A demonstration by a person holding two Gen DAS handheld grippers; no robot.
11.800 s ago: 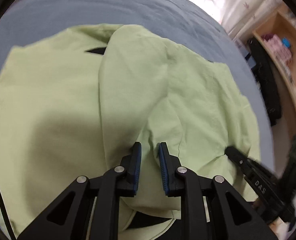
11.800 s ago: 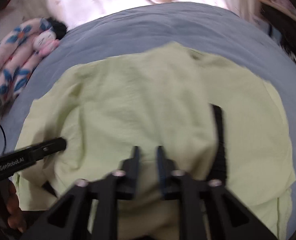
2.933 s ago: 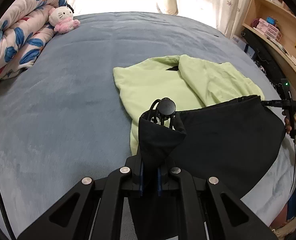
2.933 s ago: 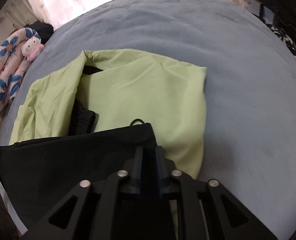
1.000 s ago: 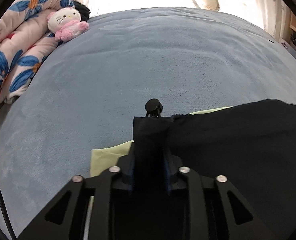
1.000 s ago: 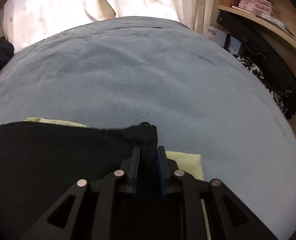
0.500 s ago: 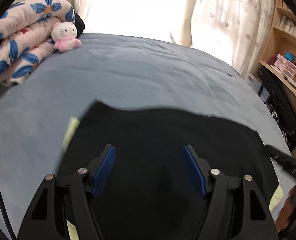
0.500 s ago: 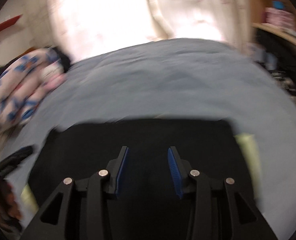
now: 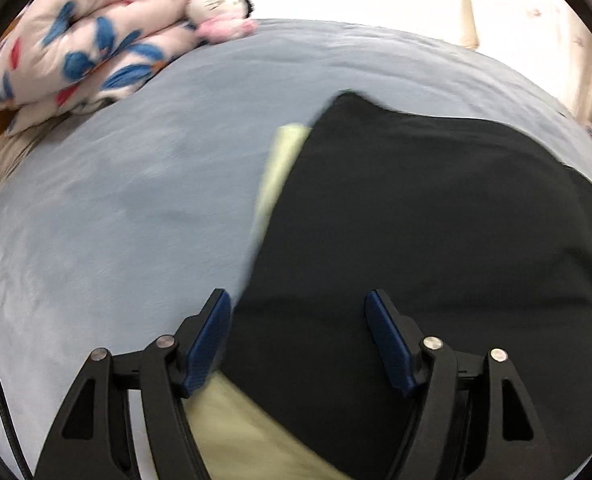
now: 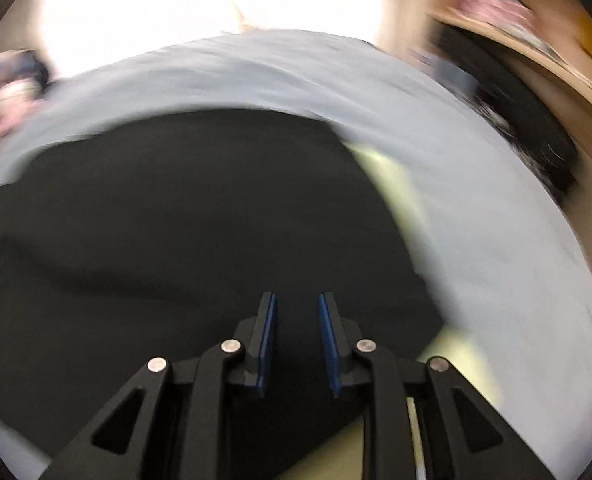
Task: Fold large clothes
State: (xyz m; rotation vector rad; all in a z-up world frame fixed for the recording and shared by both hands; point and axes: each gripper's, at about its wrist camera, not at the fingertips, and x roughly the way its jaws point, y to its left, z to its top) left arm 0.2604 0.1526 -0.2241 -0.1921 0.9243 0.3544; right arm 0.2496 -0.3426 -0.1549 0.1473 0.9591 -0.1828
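Black garment point(image 9: 436, 240): it lies spread flat on the blue-grey bed point(image 9: 116, 200), and it covers nearly all of the green garment. It looks like one smooth layer, with only a shallow crease across it.
Green garment point(image 9: 280, 160): it is under the black garment. Only narrow strips show at the side edges of the black garment and near the grippers.
Left gripper point(image 9: 298, 340): it is over the near left edge of the black garment. Its jaws stand wide and are opening; nothing is between the pads.
Right gripper point(image 10: 296, 344): it is over the near part of the black garment. Its jaws are narrow and are closing, with a clear gap; no cloth is pinched.
Step in hand: I judge that the black garment is just laid down and released, and the fold itself is not yet begun.
Next move: it probably calls for a new grip on an edge or corner of the black garment, taking only the black layer and not the green strip under it.
Further from the black garment: a flowered quilt point(image 9: 88, 40) and a small plush toy point(image 9: 220, 8) lie at the far left of the bed.
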